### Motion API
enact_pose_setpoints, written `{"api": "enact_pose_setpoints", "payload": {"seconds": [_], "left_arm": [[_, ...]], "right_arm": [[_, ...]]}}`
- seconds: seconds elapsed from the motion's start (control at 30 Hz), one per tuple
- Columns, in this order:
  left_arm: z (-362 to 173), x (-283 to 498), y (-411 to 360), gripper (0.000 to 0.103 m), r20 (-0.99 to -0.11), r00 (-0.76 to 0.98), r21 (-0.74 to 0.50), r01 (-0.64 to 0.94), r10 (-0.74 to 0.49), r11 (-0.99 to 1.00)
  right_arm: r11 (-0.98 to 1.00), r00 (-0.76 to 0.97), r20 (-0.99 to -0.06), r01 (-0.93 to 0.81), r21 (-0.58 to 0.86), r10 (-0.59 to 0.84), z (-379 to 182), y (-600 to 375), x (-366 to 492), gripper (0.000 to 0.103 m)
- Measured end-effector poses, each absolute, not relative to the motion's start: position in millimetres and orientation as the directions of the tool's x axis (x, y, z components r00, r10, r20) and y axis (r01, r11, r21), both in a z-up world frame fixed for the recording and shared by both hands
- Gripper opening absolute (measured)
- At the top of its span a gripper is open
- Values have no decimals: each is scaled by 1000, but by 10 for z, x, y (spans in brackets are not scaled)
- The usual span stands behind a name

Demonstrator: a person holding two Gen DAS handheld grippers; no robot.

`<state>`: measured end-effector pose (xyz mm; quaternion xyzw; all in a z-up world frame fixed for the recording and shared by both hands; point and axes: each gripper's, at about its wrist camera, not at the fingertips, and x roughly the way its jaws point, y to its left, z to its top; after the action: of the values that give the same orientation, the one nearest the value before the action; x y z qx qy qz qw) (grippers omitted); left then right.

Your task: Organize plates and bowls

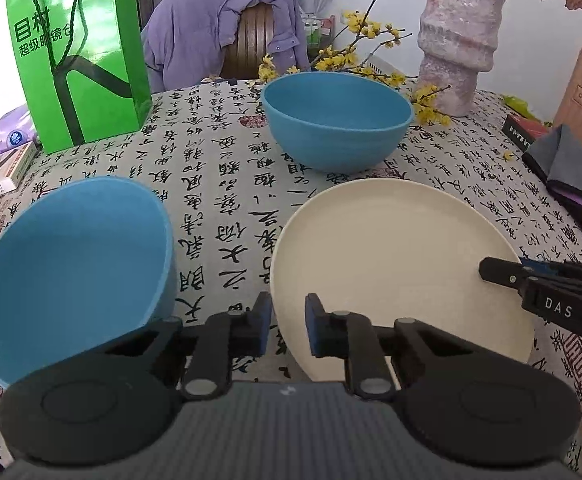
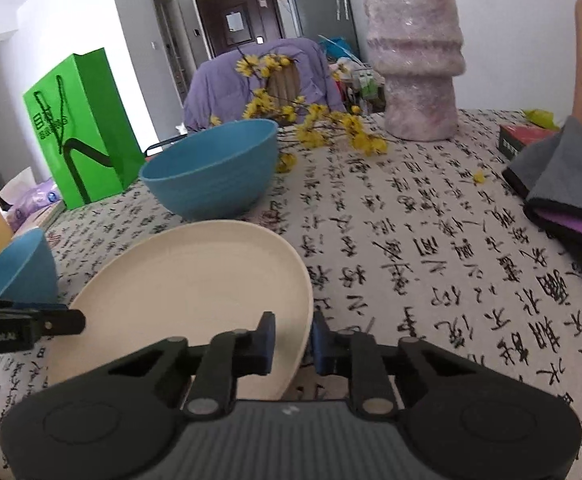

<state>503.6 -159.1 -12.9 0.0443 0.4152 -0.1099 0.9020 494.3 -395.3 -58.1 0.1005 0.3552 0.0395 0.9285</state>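
Observation:
A cream plate (image 1: 391,256) lies on the calligraphy tablecloth, also in the right wrist view (image 2: 187,280). My right gripper (image 2: 293,340) straddles the plate's near right rim, jaws close on it; it shows at the right in the left wrist view (image 1: 491,270). My left gripper (image 1: 288,320) straddles the plate's left rim with a small gap between its fingers. One blue bowl (image 1: 337,120) stands upright behind the plate. A second blue bowl (image 1: 71,268) sits tilted at the near left, also in the right wrist view (image 2: 19,268).
A green paper bag (image 1: 79,60) stands at the back left. A pink vase (image 1: 457,40) with yellow flower sprigs (image 1: 355,56) stands at the back right. Folded grey and purple cloths (image 2: 571,196) lie at the right edge. A chair with a purple jacket (image 1: 227,28) is behind the table.

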Motion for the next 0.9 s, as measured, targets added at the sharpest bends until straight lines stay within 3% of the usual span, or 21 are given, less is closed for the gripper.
{"api": "enact_pose_setpoints", "payload": {"seconds": [0.43, 0.53, 0.9], "left_arm": [[-264, 5227, -1793, 24, -776, 606, 12, 292, -175, 956], [-282, 5269, -1820, 19, -779, 595, -12, 302, -198, 953], [-178, 5227, -1789, 16, -775, 598, -42, 276, -205, 960]], "right_arm": [[970, 767, -632, 58, 238, 109, -587, -4201, 4859, 8], [968, 763, -635, 54, 243, 117, -584, -4217, 4854, 8], [964, 765, -633, 60, 258, 122, -493, -4209, 4789, 9]]}}
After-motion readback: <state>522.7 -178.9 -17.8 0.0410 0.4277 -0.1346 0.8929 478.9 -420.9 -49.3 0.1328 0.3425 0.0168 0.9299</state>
